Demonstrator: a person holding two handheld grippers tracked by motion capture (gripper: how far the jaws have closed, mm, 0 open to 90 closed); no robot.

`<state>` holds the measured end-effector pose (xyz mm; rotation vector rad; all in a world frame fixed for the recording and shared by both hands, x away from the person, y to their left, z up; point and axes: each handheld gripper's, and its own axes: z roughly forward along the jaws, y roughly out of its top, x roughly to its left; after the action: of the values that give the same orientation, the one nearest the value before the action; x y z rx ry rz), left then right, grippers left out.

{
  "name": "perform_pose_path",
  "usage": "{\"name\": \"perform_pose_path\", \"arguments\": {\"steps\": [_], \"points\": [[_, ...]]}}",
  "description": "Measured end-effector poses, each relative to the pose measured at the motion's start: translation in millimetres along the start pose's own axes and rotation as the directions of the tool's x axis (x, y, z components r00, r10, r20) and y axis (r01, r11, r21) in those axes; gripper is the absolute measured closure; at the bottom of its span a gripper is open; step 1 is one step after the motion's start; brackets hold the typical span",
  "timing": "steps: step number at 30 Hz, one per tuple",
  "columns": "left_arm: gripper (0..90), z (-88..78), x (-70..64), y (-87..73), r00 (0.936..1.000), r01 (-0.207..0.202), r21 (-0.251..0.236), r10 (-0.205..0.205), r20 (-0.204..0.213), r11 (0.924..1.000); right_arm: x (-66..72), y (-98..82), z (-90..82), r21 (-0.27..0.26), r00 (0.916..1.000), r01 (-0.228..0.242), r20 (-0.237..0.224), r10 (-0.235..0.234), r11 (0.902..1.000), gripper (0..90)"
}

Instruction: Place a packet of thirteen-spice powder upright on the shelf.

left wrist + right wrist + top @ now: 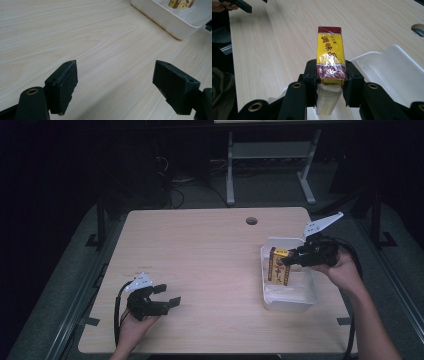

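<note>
right gripper [287,261]: jaws clamped on the sides of the yellow-and-red box [330,58], gripping near its lower red band
box: held over the white tray [308,299] at the table's right side; in the high view it sits at the tray's left wall, can't tell if its bottom touches the tray floor
left gripper [169,296]: jaws wide apart, nothing between them, resting low over the bare wooden table [200,250] at the near left, well apart from the tray
step in hand: looks like placing the box in the tray, or lifting it out, can't tell which
do it well: keep the squeeze even on both sides, box wrap looks slick; move straight and level, clear the tray wall, don't tilt
risk: box slipping or catching the rim
</note>
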<state>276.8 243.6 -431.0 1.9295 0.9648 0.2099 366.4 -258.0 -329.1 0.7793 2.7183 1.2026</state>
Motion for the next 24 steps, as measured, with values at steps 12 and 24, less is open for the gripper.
{"name": "perform_pose_path", "arguments": {"steps": [12,24], "points": [[19.6,0.0,1.1,0.2,1.0,0.003,-0.001,-0.003,0.0,1.0,0.9,-0.7,-1.6,0.005,0.9999,0.013,0.009,-0.013,0.9999,67.3],[19.6,1.2,1.2,0.1,1.0,0.008,0.001,-0.008,0.005,1.0,0.8,-0.9,9.1,0.058,0.9992,0.035,0.018,-0.036,0.9977,67.1]]}}
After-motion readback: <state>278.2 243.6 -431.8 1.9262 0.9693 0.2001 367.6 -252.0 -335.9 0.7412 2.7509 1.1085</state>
